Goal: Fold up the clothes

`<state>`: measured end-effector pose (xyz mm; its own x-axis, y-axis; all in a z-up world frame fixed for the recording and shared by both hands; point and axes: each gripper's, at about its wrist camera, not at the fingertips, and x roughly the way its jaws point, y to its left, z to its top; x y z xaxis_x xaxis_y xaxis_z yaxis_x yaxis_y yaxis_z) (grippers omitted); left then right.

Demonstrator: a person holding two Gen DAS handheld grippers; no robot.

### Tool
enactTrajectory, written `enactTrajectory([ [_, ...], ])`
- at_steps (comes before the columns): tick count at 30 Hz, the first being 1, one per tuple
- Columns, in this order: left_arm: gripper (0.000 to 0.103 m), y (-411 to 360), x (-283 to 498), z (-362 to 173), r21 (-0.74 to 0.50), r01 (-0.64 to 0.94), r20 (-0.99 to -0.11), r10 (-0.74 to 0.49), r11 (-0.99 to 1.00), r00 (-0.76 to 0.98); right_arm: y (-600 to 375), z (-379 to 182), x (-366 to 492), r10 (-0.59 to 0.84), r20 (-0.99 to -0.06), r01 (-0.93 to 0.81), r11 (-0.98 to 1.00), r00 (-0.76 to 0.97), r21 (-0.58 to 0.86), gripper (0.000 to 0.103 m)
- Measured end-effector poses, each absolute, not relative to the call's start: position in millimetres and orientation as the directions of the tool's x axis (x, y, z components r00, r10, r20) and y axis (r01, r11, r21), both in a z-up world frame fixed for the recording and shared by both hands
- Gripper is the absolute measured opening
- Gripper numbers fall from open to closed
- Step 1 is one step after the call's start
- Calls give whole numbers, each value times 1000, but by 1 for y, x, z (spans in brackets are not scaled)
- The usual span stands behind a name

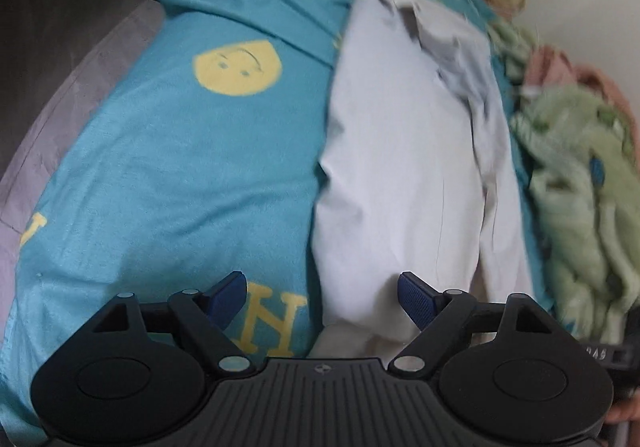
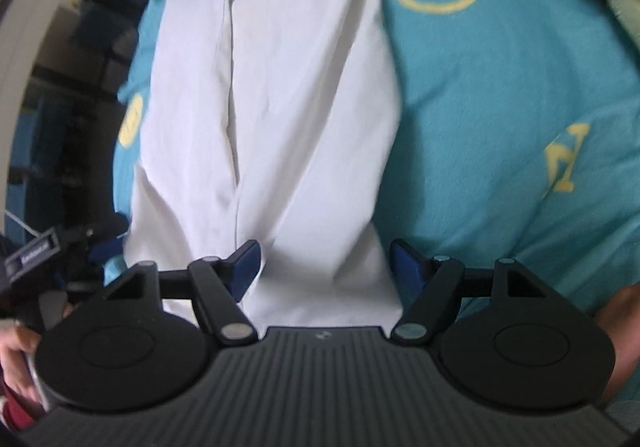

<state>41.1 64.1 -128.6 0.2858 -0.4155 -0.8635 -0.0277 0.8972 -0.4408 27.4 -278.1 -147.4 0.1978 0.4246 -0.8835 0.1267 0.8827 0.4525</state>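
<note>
Both grippers stand close above the near end of a white garment, and both are spread with nothing between the pads. In the left wrist view the left gripper (image 1: 320, 297) has its blue pads wide apart: one pad is over the teal bed sheet (image 1: 172, 167), the other over the white garment (image 1: 400, 167), so the left edge of the cloth runs between them. In the right wrist view the right gripper (image 2: 325, 267) is also open, and its two pads stand at each side of the narrow near end of the garment (image 2: 280, 107). No pad presses the cloth in either view.

The garment lies lengthwise on the sheet, away from the cameras, already laid double along its length, with a fold line down the middle. At the far end it looks bunched. A green fluffy blanket (image 1: 572, 175) lies just beside it on the right.

I judge that the lengthwise fold is done and the crosswise fold is not yet begun. The next move calls for each gripper to come down on one near corner, to close through all layers, and then to carry the near end toward the far end, both sides together, so the edges stay even.
</note>
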Motion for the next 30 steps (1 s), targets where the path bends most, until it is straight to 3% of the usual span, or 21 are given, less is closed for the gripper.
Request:
enactTrajectory([
  [4, 79, 50, 37, -140, -496, 34, -855, -495, 868, 156, -259, -154, 23, 424, -897, 64, 899, 127, 434, 74],
  [8, 59, 48, 29, -145, -530, 34, -846, -531, 847, 47, -230, -155, 10, 427, -904, -25, 904, 38, 426, 73],
  [9, 45, 46, 26, -143, -526, 44, -849, -527, 850, 30, -221, -156, 4, 418, -908, -55, 907, 12, 417, 66],
  [11, 33, 43, 19, -139, -516, 64, -856, -517, 854, -2, -205, -152, -7, 364, -931, -122, 925, 17, 359, 47],
  [12, 28, 41, 15, -135, -509, 80, -860, -510, 857, -10, -201, -148, -10, 342, -939, -146, 931, 35, 333, 28],
  [13, 26, 41, 11, -129, -504, 99, -862, -506, 858, -7, -199, -143, -12, 327, -943, -165, 935, 53, 315, 18],
  [15, 15, 43, 3, -113, -508, 127, -857, -514, 852, 19, -203, -128, -16, 337, -936, -177, 932, 101, 317, 15],
  [21, 8, 67, -22, -49, -554, 131, -802, -569, 822, 184, -245, -60, -29, 441, -848, -136, 897, 295, 420, 14],
  [30, 6, 63, -57, 47, -614, 155, -654, -609, 774, 449, -281, 34, -63, 480, -710, -201, 873, 515, 444, 13],
])
